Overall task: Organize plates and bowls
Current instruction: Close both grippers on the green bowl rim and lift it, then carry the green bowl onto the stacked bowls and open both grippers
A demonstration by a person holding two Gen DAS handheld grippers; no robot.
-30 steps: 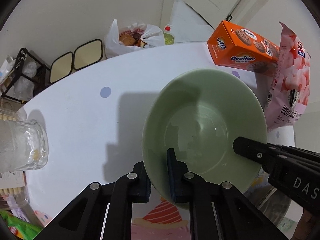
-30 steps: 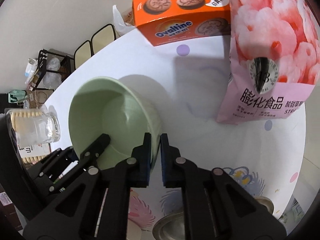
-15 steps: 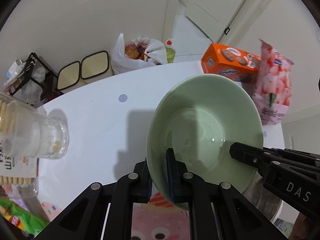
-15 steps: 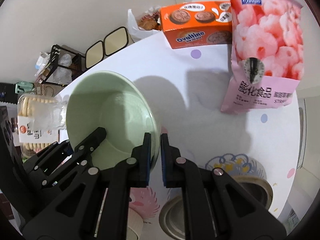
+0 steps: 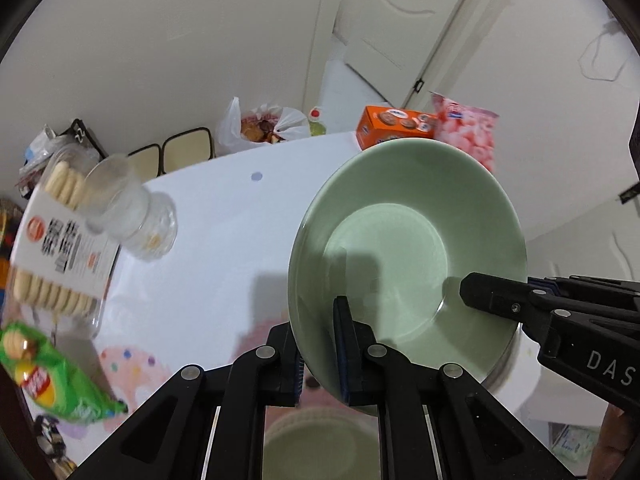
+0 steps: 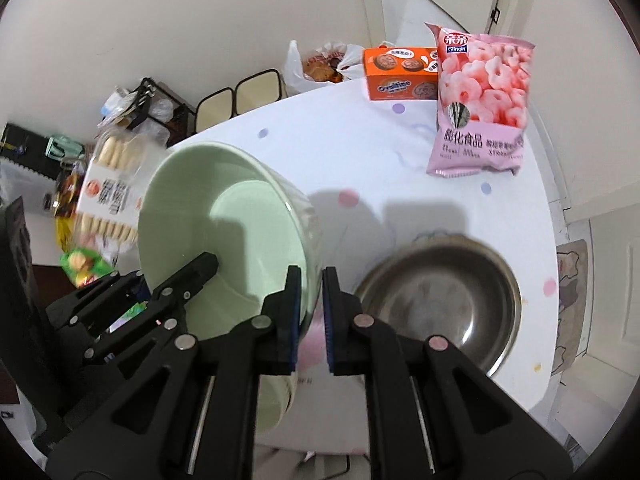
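Observation:
A pale green bowl hangs in the air above the white table, held at two spots on its rim. My left gripper is shut on the near rim, one pad inside the bowl and one outside. In the right wrist view the same bowl is tilted, and my right gripper is shut on its right rim. Each gripper shows in the other's view: the right one, the left one. A steel bowl sits on the table below right. A pale dish lies under the held bowl.
At the table's far edge stand an orange biscuit box and a pink snack bag. On the left are a glass jar, a biscuit pack and a green chip bag. A white door is behind.
Both grippers have risen with the green bowl held between them, so the table looks farther away. The steel bowl and the pale dish beneath have come into view.

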